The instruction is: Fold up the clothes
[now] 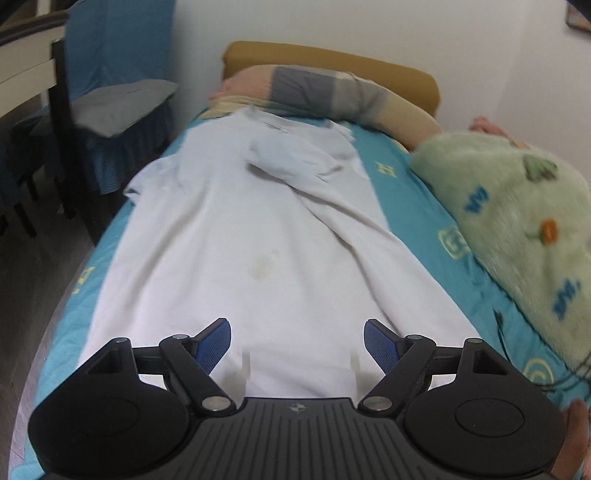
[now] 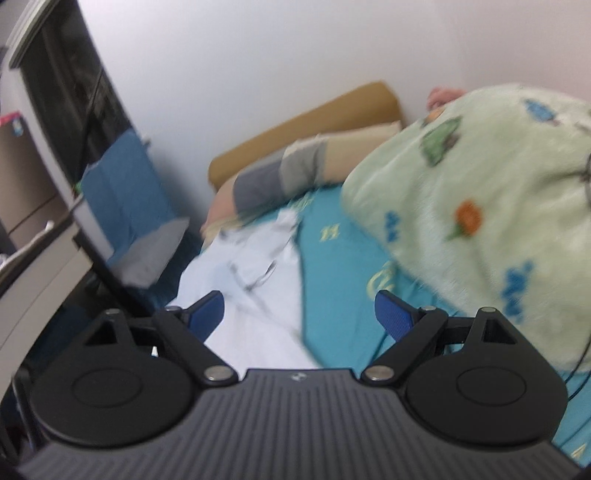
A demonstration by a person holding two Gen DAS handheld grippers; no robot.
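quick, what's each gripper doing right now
left gripper: open, holding nothing, over the white garment.
right gripper: open, holding nothing.

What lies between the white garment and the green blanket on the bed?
Only a bare strip of the teal bedsheet separates the white garment from the green blanket; the left wrist view shows it clearly.

A plain white wall [image 1: 369, 33] stands behind the bed, whose mustard-yellow padded headboard [image 1: 332, 59] rests against it. On the left, a dark-framed chair with a blue skirted cover [image 1: 122, 74] stands beside the bed on a grey floor [image 1: 33, 258].
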